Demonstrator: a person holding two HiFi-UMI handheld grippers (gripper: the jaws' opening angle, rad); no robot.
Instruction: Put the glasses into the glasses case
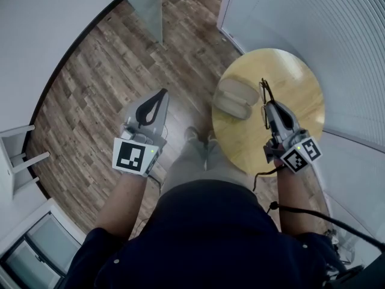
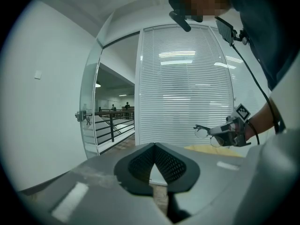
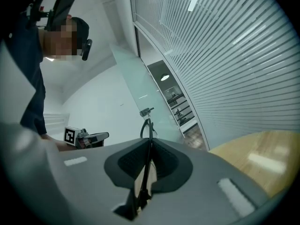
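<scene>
The glasses [image 1: 264, 96] are pinched in the right gripper [image 1: 268, 106], whose pads press on the thin dark frame. They jut past the jaw tips, long axis in line with the gripper and pointing away from the person. They hang clear above the round wooden table [image 1: 302, 71]. The pale glasses case [image 1: 236, 98] lies on the table just left of them, with nothing between. The left gripper [image 1: 160, 96], jaws pressed together and empty, is well apart over the wood floor [image 1: 90, 101].

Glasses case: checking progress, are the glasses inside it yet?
No, the glasses are clamped in the right hand-held gripper, apart from the glasses case.
</scene>
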